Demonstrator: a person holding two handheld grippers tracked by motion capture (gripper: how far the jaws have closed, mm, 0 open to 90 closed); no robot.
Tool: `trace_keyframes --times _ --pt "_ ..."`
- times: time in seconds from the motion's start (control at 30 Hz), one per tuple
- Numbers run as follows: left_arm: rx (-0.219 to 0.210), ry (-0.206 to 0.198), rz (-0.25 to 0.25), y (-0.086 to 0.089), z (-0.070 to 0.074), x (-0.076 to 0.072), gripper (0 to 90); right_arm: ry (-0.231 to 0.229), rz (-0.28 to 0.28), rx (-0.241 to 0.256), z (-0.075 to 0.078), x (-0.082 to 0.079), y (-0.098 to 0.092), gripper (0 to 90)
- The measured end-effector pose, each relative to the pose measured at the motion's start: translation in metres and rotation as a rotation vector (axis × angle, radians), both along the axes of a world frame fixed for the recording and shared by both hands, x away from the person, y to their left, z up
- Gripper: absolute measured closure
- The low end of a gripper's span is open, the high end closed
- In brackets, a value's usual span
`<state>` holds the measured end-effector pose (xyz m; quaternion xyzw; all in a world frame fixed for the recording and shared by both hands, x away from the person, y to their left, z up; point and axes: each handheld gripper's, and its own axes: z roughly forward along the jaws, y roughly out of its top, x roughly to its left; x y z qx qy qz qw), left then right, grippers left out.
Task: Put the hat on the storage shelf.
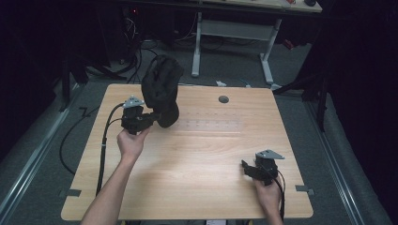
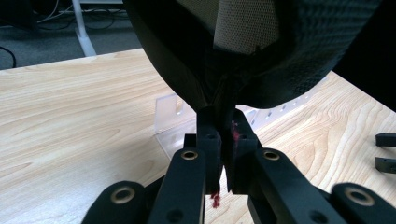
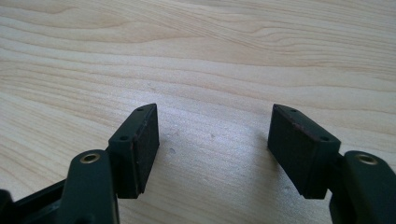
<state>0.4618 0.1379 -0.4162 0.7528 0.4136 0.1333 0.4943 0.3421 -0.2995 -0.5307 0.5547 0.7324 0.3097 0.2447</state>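
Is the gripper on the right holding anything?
No, the right gripper has its jaws wide apart with bare wooden table between them.
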Motion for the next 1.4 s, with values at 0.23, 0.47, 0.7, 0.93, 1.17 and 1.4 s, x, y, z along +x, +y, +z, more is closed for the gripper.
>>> trace_keyframes --times 0.23,0.47,0.7,0.93,1.17,1.4 --pt "0.010 0.002 -0.001 -0.006 -0.004 0.001 86.1 0.000 0.000 0.000 0.000 0.000 0.000 33.9" --pt "0.048 0.015 -0.006 -0.014 -0.013 0.002 86.0 0.001 -0.001 0.000 0.000 0.000 0.000 33.8" --pt "0.025 0.031 -0.010 -0.013 -0.021 0.003 85.7 0.000 -0.001 -0.001 0.000 0.000 0.000 33.7" --pt "0.008 0.039 -0.014 -0.012 -0.023 0.002 84.1 0.000 -0.001 -0.001 0.000 0.000 0.000 33.6" --pt "0.039 0.041 -0.028 -0.015 -0.023 -0.001 73.8 0.000 0.000 -0.002 0.000 0.000 0.000 33.5" --pt "0.033 0.053 -0.025 -0.014 -0.021 -0.003 57.4 0.000 0.001 -0.003 0.000 0.000 0.000 33.6"
